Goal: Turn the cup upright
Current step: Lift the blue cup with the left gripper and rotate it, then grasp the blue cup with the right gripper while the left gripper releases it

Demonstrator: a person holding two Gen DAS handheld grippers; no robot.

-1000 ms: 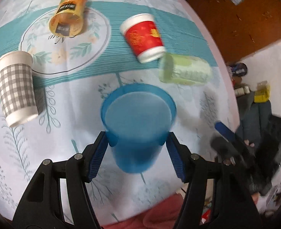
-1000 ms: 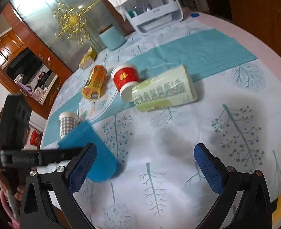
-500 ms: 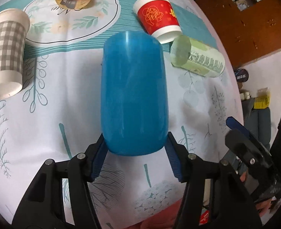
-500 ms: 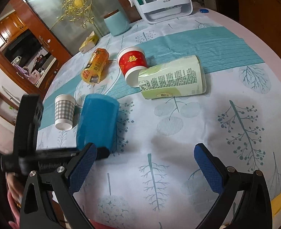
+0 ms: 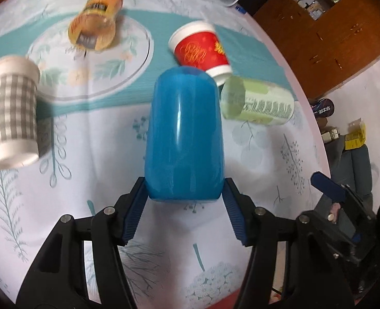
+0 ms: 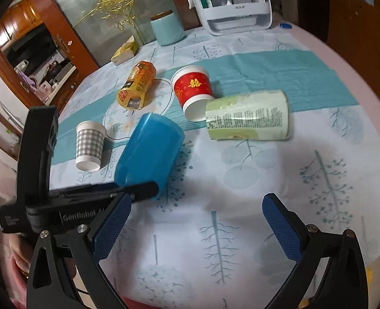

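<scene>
My left gripper [image 5: 184,200] is shut on a blue plastic cup [image 5: 184,134] near its rim end and holds it tilted above the tablecloth, its closed bottom pointing away from me. The same cup shows in the right wrist view [image 6: 151,152], tilted, held by the left gripper [image 6: 138,190]. My right gripper [image 6: 195,221] is open and empty above the tablecloth, right of the blue cup.
A grey checked paper cup [image 5: 12,113], a red paper cup [image 5: 202,51], a pale green cup [image 5: 259,105] and an orange cup [image 5: 97,23] lie on the tablecloth. A white box [image 6: 236,7], a teal jar [image 6: 168,28] and a tissue pack [image 6: 125,51] stand at the back.
My left gripper has turned the blue cup from rim-toward-me to lying lengthwise, then drawn back and raised its far end. The right gripper stays open.
</scene>
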